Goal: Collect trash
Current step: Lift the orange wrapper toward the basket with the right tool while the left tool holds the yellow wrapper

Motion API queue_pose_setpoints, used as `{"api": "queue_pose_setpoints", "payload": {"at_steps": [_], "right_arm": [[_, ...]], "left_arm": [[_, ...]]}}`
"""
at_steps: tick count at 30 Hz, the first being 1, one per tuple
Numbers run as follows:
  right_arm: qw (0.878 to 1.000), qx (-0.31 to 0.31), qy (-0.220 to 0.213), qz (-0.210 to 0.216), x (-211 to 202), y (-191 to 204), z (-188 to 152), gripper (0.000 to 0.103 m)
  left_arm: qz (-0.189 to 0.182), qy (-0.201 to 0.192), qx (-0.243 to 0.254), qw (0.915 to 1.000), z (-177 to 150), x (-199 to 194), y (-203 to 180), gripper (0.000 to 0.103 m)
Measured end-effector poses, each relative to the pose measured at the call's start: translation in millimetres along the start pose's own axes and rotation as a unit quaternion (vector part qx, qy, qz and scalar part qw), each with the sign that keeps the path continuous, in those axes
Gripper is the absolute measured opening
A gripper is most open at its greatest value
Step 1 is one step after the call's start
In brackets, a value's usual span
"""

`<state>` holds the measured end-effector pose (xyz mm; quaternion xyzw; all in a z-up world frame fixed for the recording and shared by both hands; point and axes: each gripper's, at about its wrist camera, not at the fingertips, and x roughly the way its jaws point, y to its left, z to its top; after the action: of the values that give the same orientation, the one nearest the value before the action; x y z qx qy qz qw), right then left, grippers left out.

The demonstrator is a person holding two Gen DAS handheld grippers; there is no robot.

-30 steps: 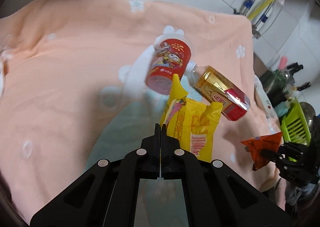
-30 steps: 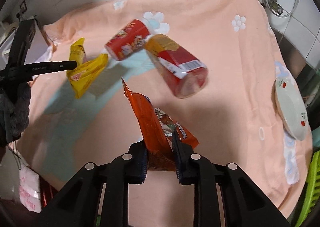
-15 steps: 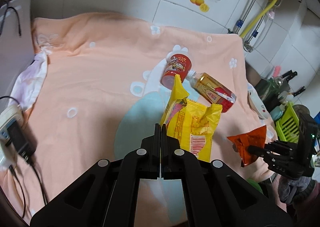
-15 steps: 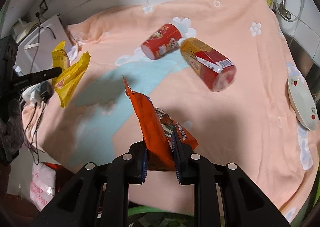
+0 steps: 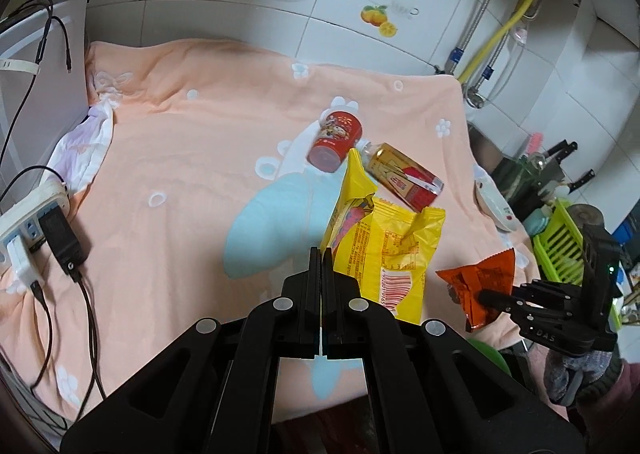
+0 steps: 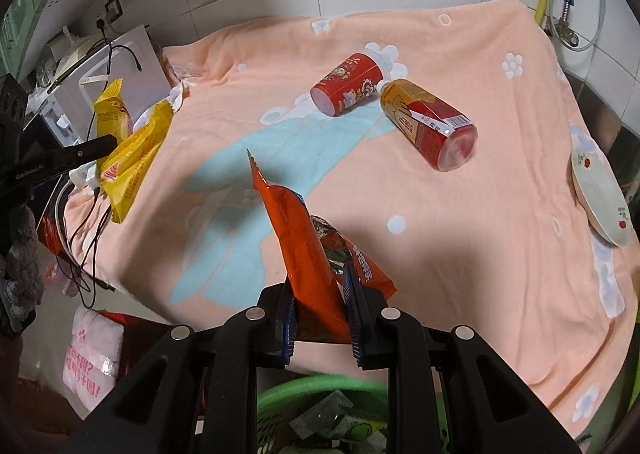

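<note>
A peach blanket [image 6: 460, 254] covers the table. Two bottles [image 6: 428, 122] lie near its middle, not yet collected. Your left tool [image 5: 321, 254] pinches a yellow wrapper [image 5: 384, 250]; your right tool [image 6: 320, 290] clamps an orange wrapper [image 6: 300, 246], both lifted off the blanket, likely for dropping. Only the right view shows the green bin [image 6: 320, 414], just below the blanket's near edge.

Left gripper [image 5: 321, 254] jaws fully together, pinching the yellow wrapper [image 5: 386, 250], pointing steeply down. Right gripper [image 6: 319, 294] clamped on the orange wrapper [image 6: 304, 242], angled further down. A gloved hand [image 5: 580, 378] grips the right gripper's handle.
</note>
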<state>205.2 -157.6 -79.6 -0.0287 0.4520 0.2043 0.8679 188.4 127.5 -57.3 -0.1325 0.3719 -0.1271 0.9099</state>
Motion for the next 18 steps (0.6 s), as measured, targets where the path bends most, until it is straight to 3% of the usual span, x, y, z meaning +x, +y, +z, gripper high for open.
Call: {"api": "queue_pose_setpoints", "payload": {"at_steps": [18], "right_arm": [[0.999,0.032,0.004,-0.018,-31,-23,-47,0.021]], "left_arm": [[-0.018,0.008,0.015,0.9997,-28,-14,-31,0.0]]}}
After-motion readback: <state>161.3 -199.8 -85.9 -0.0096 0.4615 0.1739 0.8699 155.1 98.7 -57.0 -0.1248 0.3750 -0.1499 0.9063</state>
